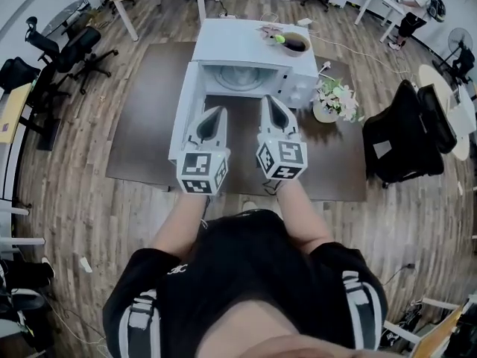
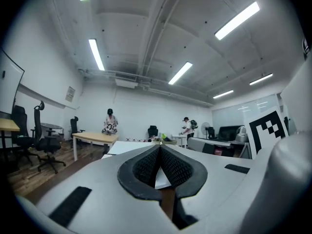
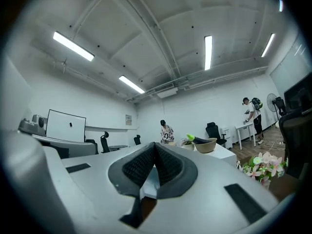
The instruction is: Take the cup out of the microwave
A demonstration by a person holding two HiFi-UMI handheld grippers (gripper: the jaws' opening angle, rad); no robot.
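Two closed grippers at the mouth of an open microwave.

From the left: the dark table (image 1: 138, 125) lies bare out to its left edge, then comes the single door (image 1: 181, 103), standing open to the left. The left gripper (image 1: 218, 112) and right gripper (image 1: 267, 100), two in all, sit side by side just near of the cavity. Each has its jaws pressed together on nothing and its tips pointing far, toward the one microwave (image 1: 246, 39). A strip of bare table shows between them, and more to their right, up to one pot of flowers (image 1: 335, 99). One bowl (image 1: 296, 43) rests on the microwave's top. I cannot make out the cup in any view, so neither its place nor its long axis.
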